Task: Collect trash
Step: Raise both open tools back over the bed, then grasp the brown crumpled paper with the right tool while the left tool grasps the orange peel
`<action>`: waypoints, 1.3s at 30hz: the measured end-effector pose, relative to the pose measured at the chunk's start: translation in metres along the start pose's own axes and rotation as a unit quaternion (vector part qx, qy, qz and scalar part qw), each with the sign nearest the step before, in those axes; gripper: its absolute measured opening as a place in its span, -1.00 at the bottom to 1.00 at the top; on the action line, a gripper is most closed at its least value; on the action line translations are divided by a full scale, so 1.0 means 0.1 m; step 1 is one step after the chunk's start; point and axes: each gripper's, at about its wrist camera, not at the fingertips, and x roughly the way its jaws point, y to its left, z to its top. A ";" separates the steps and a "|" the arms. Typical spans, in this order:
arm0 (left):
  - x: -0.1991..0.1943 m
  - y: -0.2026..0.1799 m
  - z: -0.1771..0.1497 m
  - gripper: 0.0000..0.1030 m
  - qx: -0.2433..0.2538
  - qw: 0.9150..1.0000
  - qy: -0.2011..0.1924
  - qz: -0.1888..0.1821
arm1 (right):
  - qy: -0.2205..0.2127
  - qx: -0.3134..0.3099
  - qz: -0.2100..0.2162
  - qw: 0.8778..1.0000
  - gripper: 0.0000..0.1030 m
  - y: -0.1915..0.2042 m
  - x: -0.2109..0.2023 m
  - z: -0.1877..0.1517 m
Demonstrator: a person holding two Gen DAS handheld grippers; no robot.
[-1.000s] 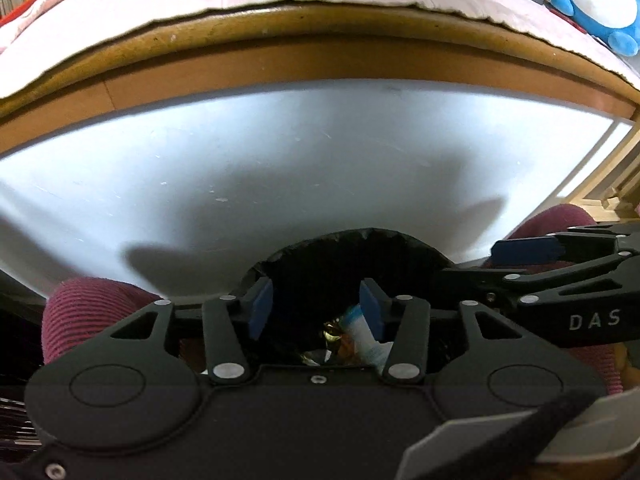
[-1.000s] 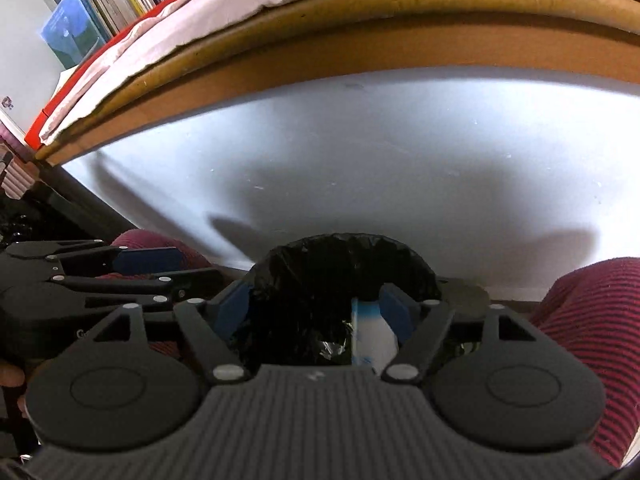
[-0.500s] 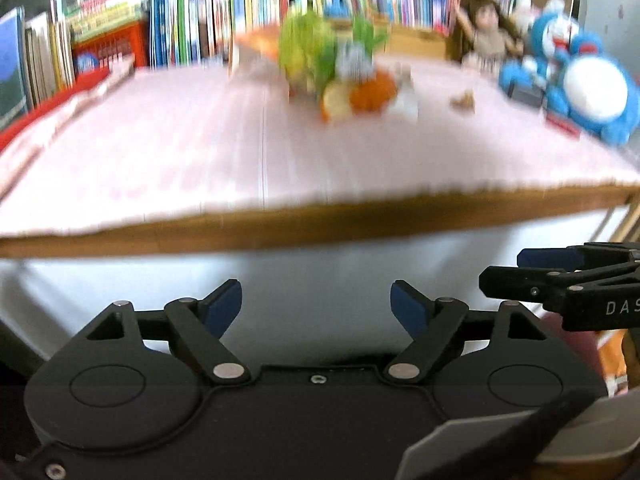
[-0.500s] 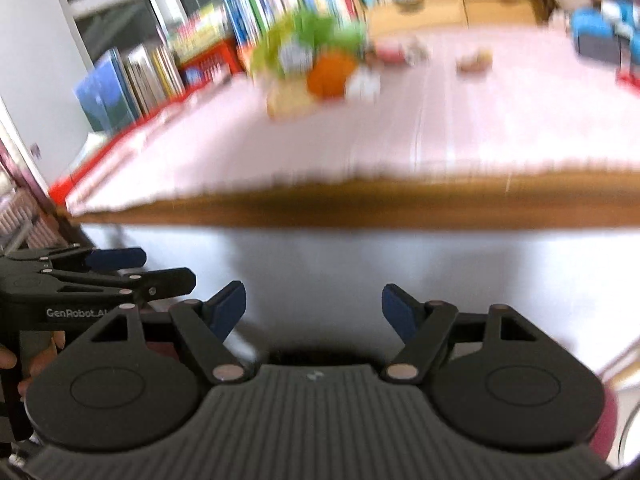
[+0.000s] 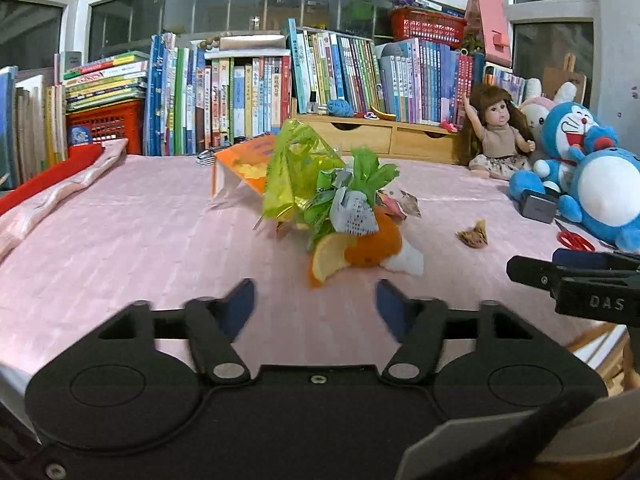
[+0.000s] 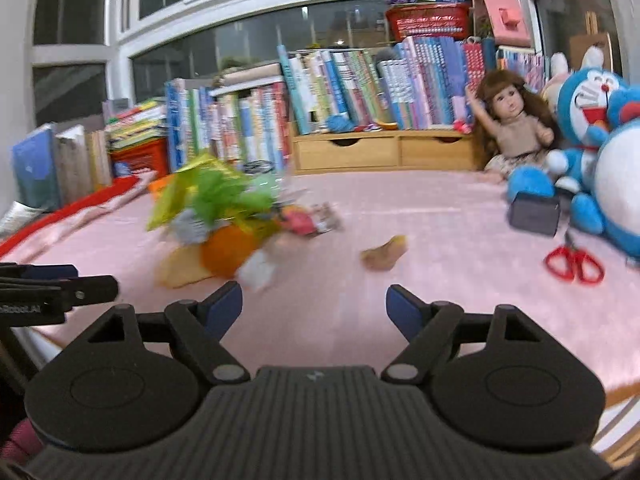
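The left hand-held gripper (image 5: 315,304) is closing with nothing between its jaws, the trash pile (image 5: 340,208) lying ahead of it on the table (image 5: 120,240). The right hand-held gripper (image 6: 314,306) is standing wide apart and empty, with the pile ahead to its left.

On the table (image 5: 120,240), the trash pile (image 5: 332,200) lies at twelve o'clock; a scrap (image 5: 473,233) at two; plush toys (image 5: 592,176) at three; books (image 5: 240,100) behind
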 end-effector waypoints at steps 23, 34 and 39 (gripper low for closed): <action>0.89 0.09 0.11 -0.81 -0.056 0.998 0.032 0.011 | 0.088 0.026 -0.028 0.995 -0.36 -0.30 1.09 0.22; 0.30 0.26 -0.02 -0.78 -0.050 0.998 0.003 0.025 | 0.064 0.022 0.030 0.997 -0.39 -0.12 0.64 0.13; 0.19 0.32 -0.14 -0.74 -0.054 0.998 0.011 0.031 | 0.053 0.015 0.063 0.997 -0.38 0.03 0.41 0.08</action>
